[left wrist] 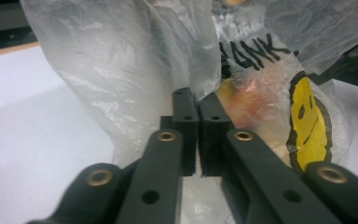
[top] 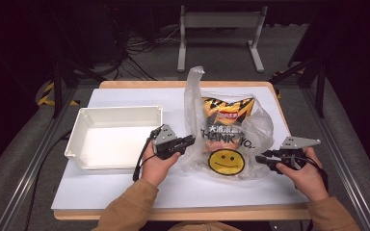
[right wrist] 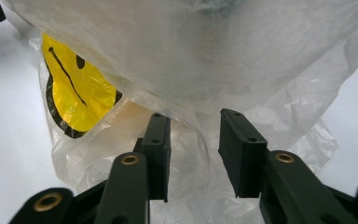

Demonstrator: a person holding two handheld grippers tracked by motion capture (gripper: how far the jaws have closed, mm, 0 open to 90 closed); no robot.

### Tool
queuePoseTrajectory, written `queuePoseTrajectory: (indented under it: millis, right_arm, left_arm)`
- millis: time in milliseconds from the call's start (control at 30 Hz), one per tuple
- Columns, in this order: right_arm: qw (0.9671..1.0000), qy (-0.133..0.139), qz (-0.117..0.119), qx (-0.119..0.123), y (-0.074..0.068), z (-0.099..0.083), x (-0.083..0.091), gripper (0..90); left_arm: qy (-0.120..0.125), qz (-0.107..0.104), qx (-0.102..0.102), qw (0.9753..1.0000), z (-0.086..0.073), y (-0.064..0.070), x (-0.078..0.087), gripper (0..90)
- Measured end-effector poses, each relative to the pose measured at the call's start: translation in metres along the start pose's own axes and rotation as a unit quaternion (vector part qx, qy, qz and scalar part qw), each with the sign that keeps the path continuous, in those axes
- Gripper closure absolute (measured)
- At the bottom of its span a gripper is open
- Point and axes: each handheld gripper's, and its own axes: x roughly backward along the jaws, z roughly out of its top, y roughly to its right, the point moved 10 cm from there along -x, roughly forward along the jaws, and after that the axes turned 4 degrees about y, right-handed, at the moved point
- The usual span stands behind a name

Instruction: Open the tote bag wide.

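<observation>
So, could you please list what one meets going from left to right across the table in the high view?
White rectangular plastic tray → left tool → clear plastic bag with a yellow smiley face holding an orange snack packet → right tool.

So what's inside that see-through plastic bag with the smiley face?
Through the plastic bag shows a yellow and orange snack packet, standing upright. Its lower part is blurred behind the print, so anything beneath stays hidden.

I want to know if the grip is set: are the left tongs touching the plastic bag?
Touching. The left gripper view shows the left tongs nearly shut, pinching a fold of the plastic bag.
</observation>
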Motion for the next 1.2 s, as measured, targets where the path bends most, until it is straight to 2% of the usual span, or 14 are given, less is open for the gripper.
queuePoseTrajectory:
  millis: [100, 167, 200, 300, 400, 467, 633, 833, 1000, 1033, 1200]
  right_arm:
    - [0.9999, 0.011, 0.000, -0.004, 0.001, 0.004, 0.006, 59.2]
    - [0.9997, 0.026, 0.000, -0.005, 0.003, 0.011, 0.018, 57.5]
    - [0.9997, 0.026, 0.000, -0.005, 0.003, 0.011, 0.018, 57.5]
    - [0.9989, 0.046, -0.003, -0.006, 0.008, 0.021, 0.037, 57.5]
    - [0.9985, 0.054, -0.007, -0.004, 0.012, 0.026, 0.044, 57.5]
    - [0.9973, 0.071, -0.017, 0.004, 0.018, 0.042, 0.057, 57.7]
    - [0.9943, 0.104, -0.023, 0.009, 0.023, 0.077, 0.072, 57.5]
    - [0.9915, 0.128, -0.022, 0.008, 0.026, 0.103, 0.074, 54.5]
    - [0.9886, 0.150, -0.014, -0.006, 0.028, 0.126, 0.072, 44.7]
    - [0.9886, 0.150, -0.015, -0.008, 0.029, 0.129, 0.071, 40.6]
    - [0.9901, 0.138, -0.019, -0.011, 0.034, 0.144, 0.058, 38.5]
  left_arm:
    - [-0.005, -0.002, 0.008, 1.0000, -0.003, 0.000, 0.001, 89.7]
    - [-0.009, -0.003, 0.011, 0.9999, -0.004, 0.000, 0.002, 89.7]
    - [-0.009, -0.004, 0.011, 0.9999, -0.004, 0.001, 0.002, 89.7]
    - [-0.012, -0.005, 0.008, 0.9999, -0.004, 0.002, 0.004, 89.8]
    - [-0.014, -0.008, 0.009, 0.9998, -0.004, 0.003, 0.005, 89.8]
    - [-0.015, -0.010, 0.009, 0.9998, -0.003, 0.003, 0.006, 89.7]
    - [-0.017, -0.014, 0.008, 0.9997, -0.004, 0.004, 0.006, 89.8]
    - [-0.025, -0.019, 0.005, 0.9995, -0.005, 0.006, 0.008, 89.7]
    - [-0.027, -0.024, 0.002, 0.9993, -0.005, 0.007, 0.008, 89.8]
    - [-0.026, -0.023, 0.003, 0.9994, -0.004, 0.007, 0.009, 89.8]
    - [-0.028, -0.025, -0.002, 0.9993, -0.003, 0.009, 0.011, 89.8]
